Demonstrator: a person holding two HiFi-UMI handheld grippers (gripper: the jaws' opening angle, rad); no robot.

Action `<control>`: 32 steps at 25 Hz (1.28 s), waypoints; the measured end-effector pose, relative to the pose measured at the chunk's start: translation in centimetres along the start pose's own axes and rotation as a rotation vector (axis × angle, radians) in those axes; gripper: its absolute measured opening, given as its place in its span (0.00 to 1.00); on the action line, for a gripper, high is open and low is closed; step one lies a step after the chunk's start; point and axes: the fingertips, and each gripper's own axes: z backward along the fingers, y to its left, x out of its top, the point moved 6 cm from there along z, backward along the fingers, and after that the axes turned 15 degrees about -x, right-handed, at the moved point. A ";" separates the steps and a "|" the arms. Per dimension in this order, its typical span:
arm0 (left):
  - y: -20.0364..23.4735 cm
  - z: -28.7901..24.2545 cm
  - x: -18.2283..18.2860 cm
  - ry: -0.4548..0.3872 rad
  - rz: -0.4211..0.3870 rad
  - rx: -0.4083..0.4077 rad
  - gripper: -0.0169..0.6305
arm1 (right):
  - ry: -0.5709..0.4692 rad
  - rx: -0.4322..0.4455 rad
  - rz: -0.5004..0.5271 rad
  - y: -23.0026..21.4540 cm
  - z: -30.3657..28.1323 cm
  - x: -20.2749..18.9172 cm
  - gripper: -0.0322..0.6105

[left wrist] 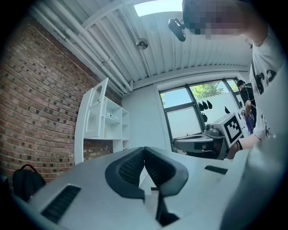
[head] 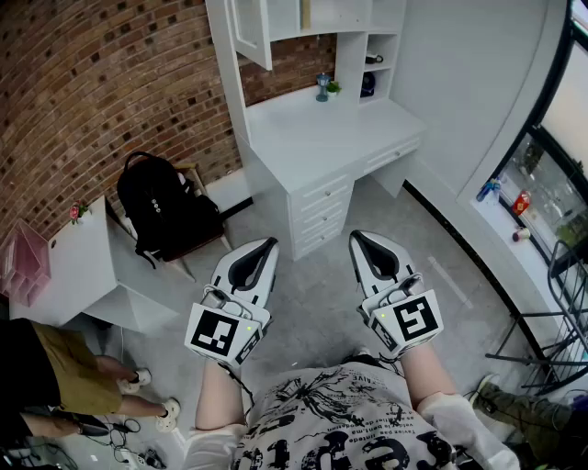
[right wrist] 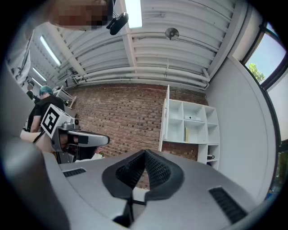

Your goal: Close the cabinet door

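Fingers (left wrist: 130, 168) pressed together, empty, on left gripper (head: 268, 248) and right gripper (head: 358, 240); cabinet door (head: 250, 32) open far ahead; likely readied for pushing.

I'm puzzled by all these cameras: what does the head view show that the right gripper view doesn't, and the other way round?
Only the head view: the floor, the white desk and the wearer's printed shirt. Only the right gripper view: the ceiling with its light strip. Both: the brick wall, the white cabinet with its door standing open, and the left tongs, shut.
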 end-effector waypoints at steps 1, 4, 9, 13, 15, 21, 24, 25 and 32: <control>0.1 -0.1 0.0 -0.001 0.002 0.001 0.05 | -0.002 0.000 0.002 0.0 -0.1 0.0 0.07; 0.5 -0.6 0.0 0.000 0.008 0.007 0.05 | -0.004 0.003 0.006 -0.2 -0.4 0.1 0.07; 1.1 -1.5 -0.1 0.004 0.014 0.013 0.05 | 0.005 0.007 -0.001 -0.9 -1.4 -0.1 0.07; 1.9 -2.0 -0.4 0.004 0.027 0.017 0.05 | 0.010 0.018 -0.001 -1.0 -2.5 -0.5 0.07; 2.5 -2.2 -0.4 -0.036 0.042 0.035 0.05 | 0.010 0.025 -0.014 -1.1 -3.0 -0.7 0.07; 4.6 -4.5 0.2 -0.135 0.025 0.180 0.65 | 0.014 0.027 -0.055 -3.4 -5.0 -2.0 0.07; 5.4 -6.7 -0.1 -0.093 0.000 0.157 0.65 | 0.011 0.036 -0.073 -5.1 -6.8 -2.6 0.07; 5.7 -7.5 -0.4 -0.082 -0.001 0.154 0.65 | 0.010 0.045 -0.075 -5.7 -7.5 -2.9 0.07; 8.5 -15.0 -1.2 -0.084 -0.068 0.197 0.65 | -0.009 0.184 -0.053 -11.7 -14.6 -5.4 0.07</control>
